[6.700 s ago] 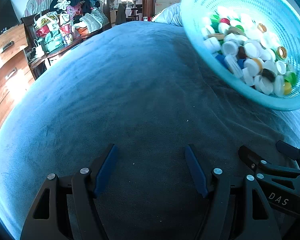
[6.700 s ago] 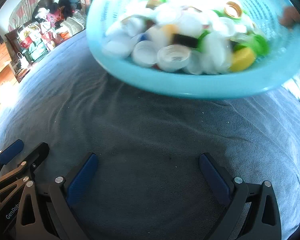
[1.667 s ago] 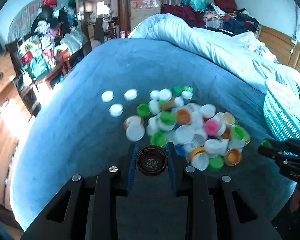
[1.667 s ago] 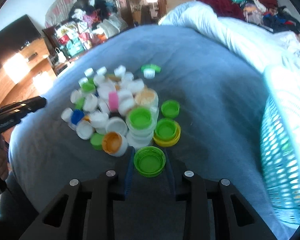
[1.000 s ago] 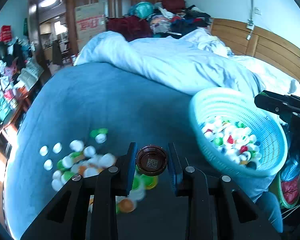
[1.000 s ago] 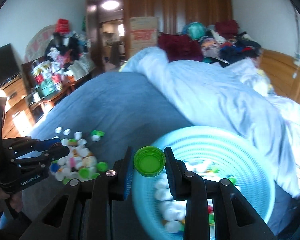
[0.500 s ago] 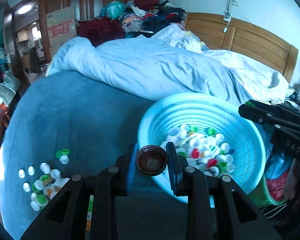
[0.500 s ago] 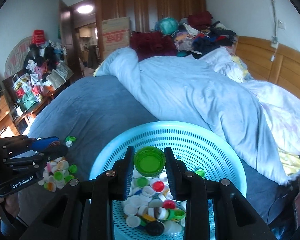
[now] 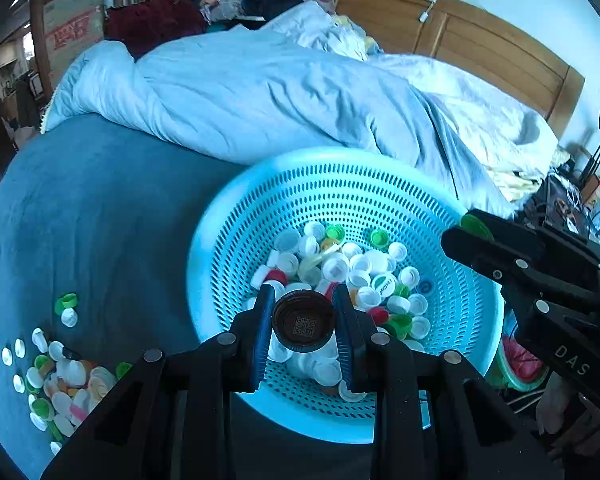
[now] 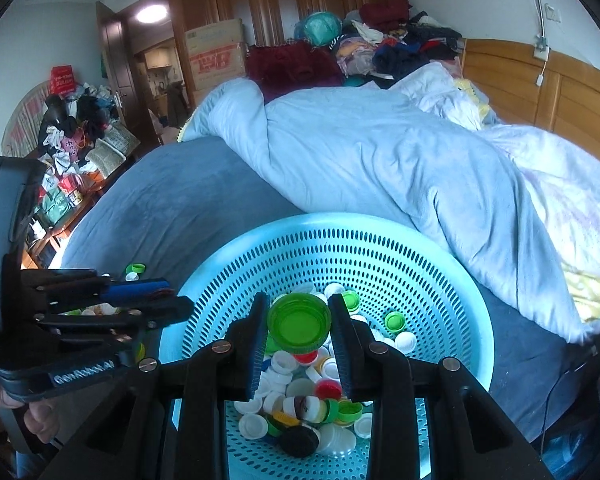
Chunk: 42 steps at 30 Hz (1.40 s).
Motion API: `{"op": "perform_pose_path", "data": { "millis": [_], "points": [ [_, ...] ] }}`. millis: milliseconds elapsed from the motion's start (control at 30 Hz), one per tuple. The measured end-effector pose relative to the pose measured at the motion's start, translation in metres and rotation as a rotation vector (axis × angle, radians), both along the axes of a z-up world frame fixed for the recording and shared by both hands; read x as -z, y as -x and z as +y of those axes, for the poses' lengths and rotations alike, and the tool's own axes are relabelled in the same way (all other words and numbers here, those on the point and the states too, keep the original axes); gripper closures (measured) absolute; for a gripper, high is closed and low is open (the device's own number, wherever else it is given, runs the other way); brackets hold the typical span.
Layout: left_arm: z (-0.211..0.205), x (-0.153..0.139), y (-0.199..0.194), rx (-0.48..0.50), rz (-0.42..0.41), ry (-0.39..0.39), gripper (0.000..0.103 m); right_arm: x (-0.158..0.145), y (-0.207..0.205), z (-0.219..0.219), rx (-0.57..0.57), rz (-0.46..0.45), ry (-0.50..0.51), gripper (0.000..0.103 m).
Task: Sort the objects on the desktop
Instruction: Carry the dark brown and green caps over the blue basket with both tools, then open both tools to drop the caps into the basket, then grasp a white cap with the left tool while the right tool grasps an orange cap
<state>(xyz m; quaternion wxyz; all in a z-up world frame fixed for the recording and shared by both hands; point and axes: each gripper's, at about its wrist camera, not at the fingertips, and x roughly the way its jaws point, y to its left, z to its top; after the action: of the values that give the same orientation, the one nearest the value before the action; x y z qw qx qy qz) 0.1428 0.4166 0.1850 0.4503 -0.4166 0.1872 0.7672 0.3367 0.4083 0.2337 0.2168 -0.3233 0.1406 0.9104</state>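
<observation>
The left gripper (image 9: 303, 324) pinches a dark cap (image 9: 303, 323) and the right gripper (image 10: 299, 324) a green cap (image 10: 299, 322), both above the basket (image 10: 452, 280); the fingers hide caps beneath, seemingly white ones.

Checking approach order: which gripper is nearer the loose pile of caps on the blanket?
Left. The left gripper, shut on a brown cap, sits at the basket edge facing the pile. The right gripper, holding a green cap, is over the basket's far side.
</observation>
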Motion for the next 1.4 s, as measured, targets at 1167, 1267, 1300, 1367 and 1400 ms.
{"op": "perform_pose_path", "data": {
  "millis": [1167,1267,1300,1367,1400],
  "points": [
    [-0.121,0.017,0.043,-0.115,0.111,-0.086,0.059,0.003,0.000,-0.019,-0.030,0.074,-0.002,0.022],
    [-0.207,0.040,0.072,-0.217,0.127,-0.064,0.059,0.009,0.007,-0.036,-0.074,0.068,0.009,0.022],
    [-0.242,0.051,0.085,-0.274,0.123,-0.043,0.059,0.011,0.010,-0.041,-0.087,0.065,0.011,0.022],
    [-0.289,0.069,0.099,-0.342,0.102,-0.022,0.059,0.016,0.018,-0.056,-0.126,0.055,0.019,0.022],
    [-0.319,0.083,0.107,-0.391,0.097,-0.005,0.059,0.018,0.021,-0.062,-0.139,0.050,0.022,0.022]
  ]
}}
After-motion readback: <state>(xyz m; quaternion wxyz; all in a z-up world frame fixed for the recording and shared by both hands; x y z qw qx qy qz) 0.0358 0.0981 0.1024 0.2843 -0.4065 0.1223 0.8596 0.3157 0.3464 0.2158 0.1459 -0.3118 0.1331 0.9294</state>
